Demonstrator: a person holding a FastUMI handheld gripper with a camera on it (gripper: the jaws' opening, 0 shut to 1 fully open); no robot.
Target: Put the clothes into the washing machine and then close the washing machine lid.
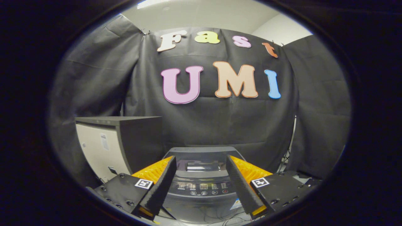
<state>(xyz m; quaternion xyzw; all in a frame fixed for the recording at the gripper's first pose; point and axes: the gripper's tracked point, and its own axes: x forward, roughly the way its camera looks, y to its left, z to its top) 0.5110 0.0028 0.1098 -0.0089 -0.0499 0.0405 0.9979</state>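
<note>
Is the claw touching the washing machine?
Apart. In the gripper view the claw is open with nothing between its fingers, and the washing machine with its control panel sits beyond and below them.

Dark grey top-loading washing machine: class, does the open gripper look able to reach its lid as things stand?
Probably yes. The gripper is open, holding nothing; the dark grey top-loading washing machine sits just ahead between its fingers, with nothing in between.

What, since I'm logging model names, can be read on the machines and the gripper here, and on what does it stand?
Nothing can be read.
Grey washing machine's control panel: markings by the buttons, too small to read.
Small sticker on the washing machine's front: blurred.
White cabinet with dark top: paper stickers, too blurred to read.
Hand-held gripper, open, fingers either side of the panel: square black-and-white pattern tags, no words.
</note>
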